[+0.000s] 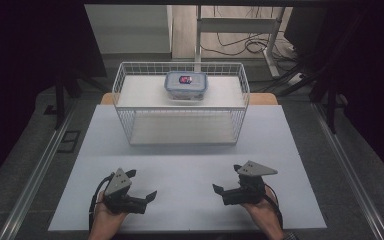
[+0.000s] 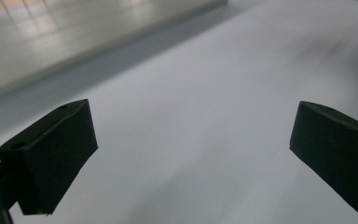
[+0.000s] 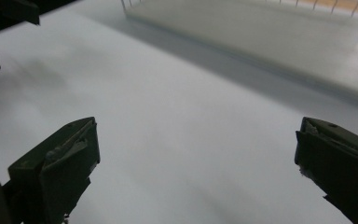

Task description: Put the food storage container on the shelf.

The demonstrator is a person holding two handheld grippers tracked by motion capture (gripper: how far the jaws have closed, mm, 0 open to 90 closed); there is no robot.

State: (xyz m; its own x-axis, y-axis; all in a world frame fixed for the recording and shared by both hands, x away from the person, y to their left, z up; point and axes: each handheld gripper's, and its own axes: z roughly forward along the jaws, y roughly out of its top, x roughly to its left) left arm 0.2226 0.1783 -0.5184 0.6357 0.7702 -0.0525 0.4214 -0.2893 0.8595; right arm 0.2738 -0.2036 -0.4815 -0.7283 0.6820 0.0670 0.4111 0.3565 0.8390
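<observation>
This looks like a lab or test room set up for recording, not a home; a pale grey board point(image 1: 190, 190) lies as a plain work surface on a wooden table point(image 1: 265, 98) whose edge shows at the far corners; dark curtains point(image 1: 30, 55) hang at both sides and close the space in; metal rails point(image 1: 35, 172) run along the grey carpeted floor at left and right; behind, the white legs of a height-adjustable desk frame point(image 1: 240, 30) stand on a wood-look floor with loose black cables point(image 1: 240, 47) trailing across it; a white wire basket point(image 1: 180, 102) holds a single lidded plastic box point(image 1: 185, 85), laid out like a staged prop.
</observation>
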